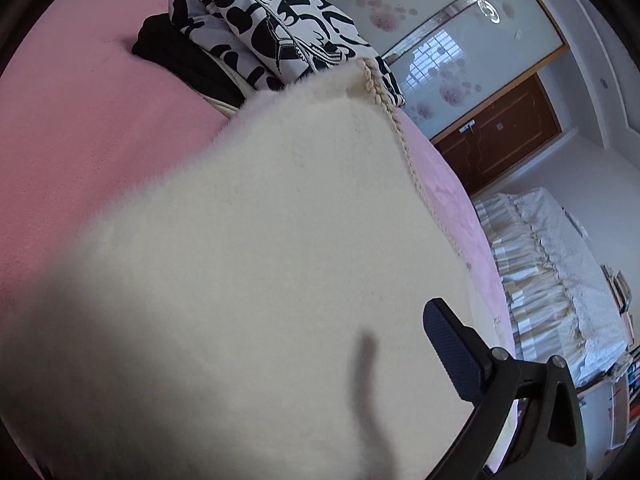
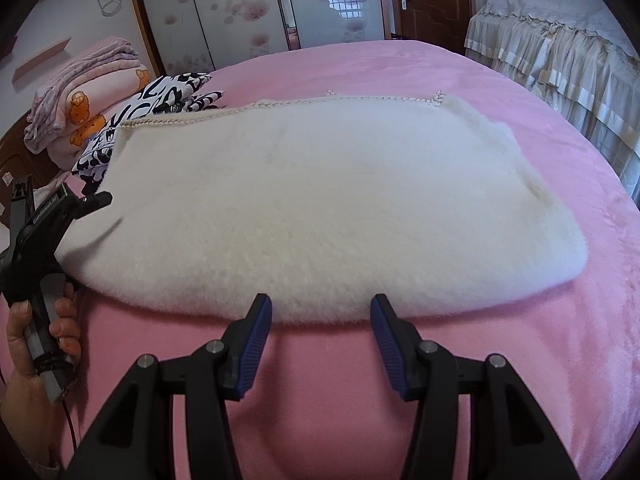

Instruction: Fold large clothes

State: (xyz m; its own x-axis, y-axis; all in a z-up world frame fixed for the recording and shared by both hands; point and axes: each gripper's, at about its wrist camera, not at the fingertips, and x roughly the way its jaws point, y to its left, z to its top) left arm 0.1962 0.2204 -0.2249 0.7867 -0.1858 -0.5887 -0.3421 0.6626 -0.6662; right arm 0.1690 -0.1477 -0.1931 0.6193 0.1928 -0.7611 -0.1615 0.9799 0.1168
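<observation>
A large cream fleece garment (image 2: 320,200) with a braided trim lies spread on the pink bed (image 2: 480,360). My right gripper (image 2: 322,320) hovers open just before its near edge, with nothing between its fingers. In the right wrist view a hand holds my left gripper (image 2: 98,199) at the garment's left edge. In the left wrist view the fleece (image 1: 260,240) fills the frame close up. One blue-padded finger (image 1: 452,352) stands well off to the right with its pad bare. The fleece hides the other finger.
A black-and-white patterned cloth (image 2: 160,96) and a black garment (image 1: 176,48) lie at the bed's far left. Folded pink blankets (image 2: 92,92) are stacked beyond them. A second bed with a lace cover (image 2: 560,40) stands to the right, wardrobe doors (image 2: 240,8) behind.
</observation>
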